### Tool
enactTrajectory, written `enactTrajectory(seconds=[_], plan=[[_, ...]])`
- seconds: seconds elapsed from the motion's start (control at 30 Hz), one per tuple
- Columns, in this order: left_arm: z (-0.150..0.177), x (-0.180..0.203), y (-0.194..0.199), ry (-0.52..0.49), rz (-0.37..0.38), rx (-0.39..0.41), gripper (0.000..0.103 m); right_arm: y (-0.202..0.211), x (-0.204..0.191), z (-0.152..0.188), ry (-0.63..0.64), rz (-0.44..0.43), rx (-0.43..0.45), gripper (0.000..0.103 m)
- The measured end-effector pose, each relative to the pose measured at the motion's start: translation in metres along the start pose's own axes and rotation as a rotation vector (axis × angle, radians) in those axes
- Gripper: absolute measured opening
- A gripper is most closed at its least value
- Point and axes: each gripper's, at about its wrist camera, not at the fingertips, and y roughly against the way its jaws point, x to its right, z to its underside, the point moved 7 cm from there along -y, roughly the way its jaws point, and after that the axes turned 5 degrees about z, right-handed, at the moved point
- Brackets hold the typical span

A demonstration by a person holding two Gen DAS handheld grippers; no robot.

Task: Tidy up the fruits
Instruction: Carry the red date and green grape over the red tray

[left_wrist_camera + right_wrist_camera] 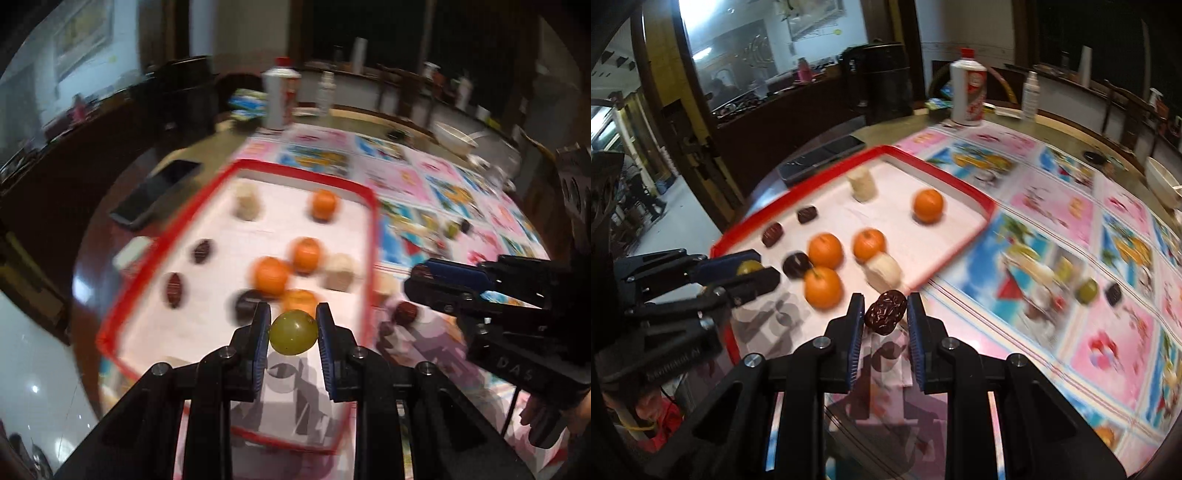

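We read "DAS" embossed on the body of the right gripper as it shows in the left wrist view; the strip of lettering on the left gripper's body in the right wrist view is too blurred for us to read. The white can far ahead carries a red label whose writing we cannot make out.

Our left gripper is clamped on a green grape, which sits between the blue pads right at the fingertips, touching both. It hangs over the near end of the red tray. Just beyond the tips lie an orange and a dark date; further ahead are two more oranges, two dates to the left, pale cylindrical pieces and a fourth orange at the far end.

Our right gripper is closed on a wrinkled brown date, pinched between its fingertips, above the patterned cloth just outside the tray's near right edge. Ahead and left of its fingers the tray holds the oranges, with the nearest orange just left of the tips and a pale piece directly beyond them. Well to the right of the fingers, a green fruit and a dark one lie side by side on the cloth.

A phone lies past the tray's far left edge.
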Motion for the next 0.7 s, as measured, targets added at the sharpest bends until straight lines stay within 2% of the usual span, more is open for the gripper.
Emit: enactTrajectory(seconds=[0.17, 0.33, 0.5, 0.6, 0.7], plan=[[-0.002, -0.052, 0.000, 0.056, -0.085, 0.005, 0.024, -0.021, -0.025, -0.011, 0.027, -0.045, -0.018, 0.025], [0.005, -0.082, -0.009, 0.110, -0.115, -0.022, 0.024, -0.029, -0.043, -0.005, 0.030, -0.092, -0.039, 0.025], [0.009, -0.088, -0.016, 0.104, -0.122, -0.038, 0.024, -0.032, -0.072, 0.013, 0.076, -0.153, -0.076, 0.025], [0.013, -0.087, -0.020, 0.102, -0.118, -0.054, 0.024, -0.039, -0.088, 0.020, 0.134, -0.145, -0.092, 0.025], [0.014, -0.085, -0.027, 0.097, -0.119, -0.066, 0.025, -0.048, -0.089, 0.020, 0.140, -0.138, -0.107, 0.025]])
